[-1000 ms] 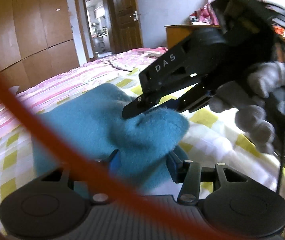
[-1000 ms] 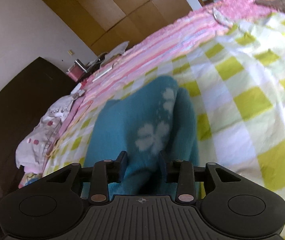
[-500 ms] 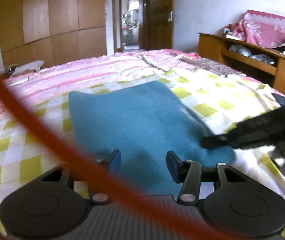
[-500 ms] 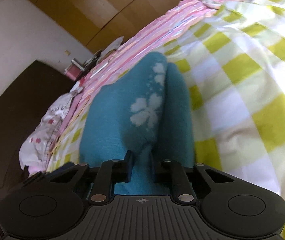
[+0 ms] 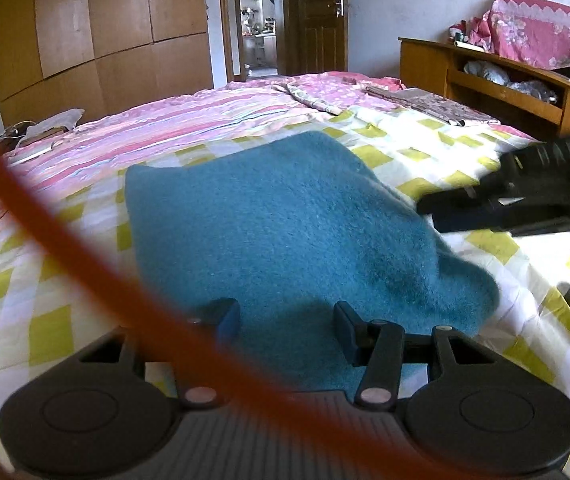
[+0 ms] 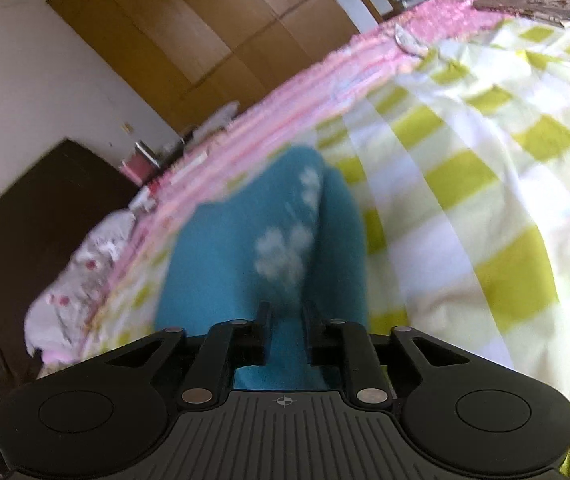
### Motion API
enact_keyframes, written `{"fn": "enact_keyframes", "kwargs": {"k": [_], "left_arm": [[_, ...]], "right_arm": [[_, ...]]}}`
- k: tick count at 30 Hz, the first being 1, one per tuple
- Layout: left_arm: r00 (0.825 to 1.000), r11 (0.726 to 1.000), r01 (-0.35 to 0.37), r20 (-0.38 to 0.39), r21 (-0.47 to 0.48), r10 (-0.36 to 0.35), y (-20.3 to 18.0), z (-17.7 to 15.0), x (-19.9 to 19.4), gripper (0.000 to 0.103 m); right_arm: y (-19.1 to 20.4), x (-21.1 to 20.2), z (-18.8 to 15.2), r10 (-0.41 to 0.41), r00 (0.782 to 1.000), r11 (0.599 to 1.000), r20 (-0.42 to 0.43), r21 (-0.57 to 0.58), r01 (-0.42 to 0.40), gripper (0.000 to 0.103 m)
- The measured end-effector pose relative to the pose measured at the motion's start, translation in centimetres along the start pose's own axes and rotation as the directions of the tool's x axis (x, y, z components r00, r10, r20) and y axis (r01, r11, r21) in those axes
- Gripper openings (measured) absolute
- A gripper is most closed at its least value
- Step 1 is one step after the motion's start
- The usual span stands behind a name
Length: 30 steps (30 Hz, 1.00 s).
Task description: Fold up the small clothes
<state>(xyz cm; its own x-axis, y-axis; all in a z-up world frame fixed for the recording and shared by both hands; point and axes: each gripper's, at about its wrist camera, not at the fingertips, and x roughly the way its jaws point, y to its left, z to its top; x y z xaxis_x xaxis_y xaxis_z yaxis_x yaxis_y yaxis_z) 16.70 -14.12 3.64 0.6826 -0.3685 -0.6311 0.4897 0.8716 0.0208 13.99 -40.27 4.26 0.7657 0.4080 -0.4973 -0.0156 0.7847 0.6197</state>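
On your left, the orange cable (image 5: 65, 236) crossed the left wrist view and hid part of the bed (image 5: 25, 300) on that side. Your left hand-held gripper (image 5: 287, 316) stood with its fingers apart and nothing between them, poised over the near edge of the blue fleece garment (image 5: 285, 216). That garment lay on the green-checked bedspread (image 5: 425, 152), doubled into a fairly flat panel, so the fold appeared partly made; its right-hand corner was rumpled and raised, and at least one more fold plus smoothing looked to remain. Further right, your right hand-held gripper (image 6: 287, 312) had its fingers drawn near together on a bunch of the same cloth, beside the white flower print (image 6: 281, 256); that view was blurred. Open bedspread lay around the garment on every visible side. The newspaper (image 5: 425, 104) and wooden shelf unit (image 5: 505, 88) stood well apart, to the far right.
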Motion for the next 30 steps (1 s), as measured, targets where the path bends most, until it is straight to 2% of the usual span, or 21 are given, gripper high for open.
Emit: {"fn": "enact_keyframes", "kwargs": {"k": [1,2,6,8,12,15,16,19,30], "left_arm": [[1.0,1.0,0.0,-0.003,0.0,0.0,-0.1,0.1,0.1,0.055],[1.0,1.0,-0.001,-0.005,0.0,0.001,-0.1,0.2,0.1,0.055],[1.0,1.0,-0.002,-0.013,0.001,0.002,-0.3,0.4,0.3,0.055],[1.0,1.0,-0.001,-0.018,0.001,0.001,-0.4,0.5,0.4,0.055],[1.0,1.0,-0.001,-0.025,0.004,0.001,-0.5,0.7,0.7,0.056],[0.999,1.0,-0.01,-0.031,0.015,0.011,-0.8,0.7,0.9,0.058],[0.999,1.0,-0.014,-0.035,0.019,0.014,-0.9,0.8,1.0,0.059],[0.999,0.999,-0.025,-0.044,0.027,0.026,-1.2,0.9,1.1,0.059],[0.993,0.998,-0.057,-0.1,0.034,0.06,-1.9,1.8,1.7,0.06]], "right_arm": [[0.0,0.4,0.3,0.007,1.0,1.0,0.011,0.014,-0.007,0.048],[0.0,1.0,0.6,0.006,1.0,1.0,0.02,0.026,-0.006,0.051],[0.2,4.1,1.1,0.015,1.0,0.998,0.007,0.062,-0.015,0.052],[0.5,5.4,0.9,-0.015,1.0,0.999,-0.001,0.045,0.015,0.052],[0.4,6.1,0.1,-0.006,0.999,1.0,0.034,0.021,0.006,0.053],[0.3,6.0,-0.3,-0.002,0.999,1.0,0.049,0.001,0.002,0.048],[0.4,6.0,-0.3,-0.003,0.999,1.0,0.051,-0.006,0.004,0.042],[0.5,6.0,-0.4,0.003,0.998,1.0,0.057,-0.006,-0.003,0.032],[-1.3,5.7,-0.2,0.065,0.996,0.993,0.057,0.099,-0.07,0.025]]}}
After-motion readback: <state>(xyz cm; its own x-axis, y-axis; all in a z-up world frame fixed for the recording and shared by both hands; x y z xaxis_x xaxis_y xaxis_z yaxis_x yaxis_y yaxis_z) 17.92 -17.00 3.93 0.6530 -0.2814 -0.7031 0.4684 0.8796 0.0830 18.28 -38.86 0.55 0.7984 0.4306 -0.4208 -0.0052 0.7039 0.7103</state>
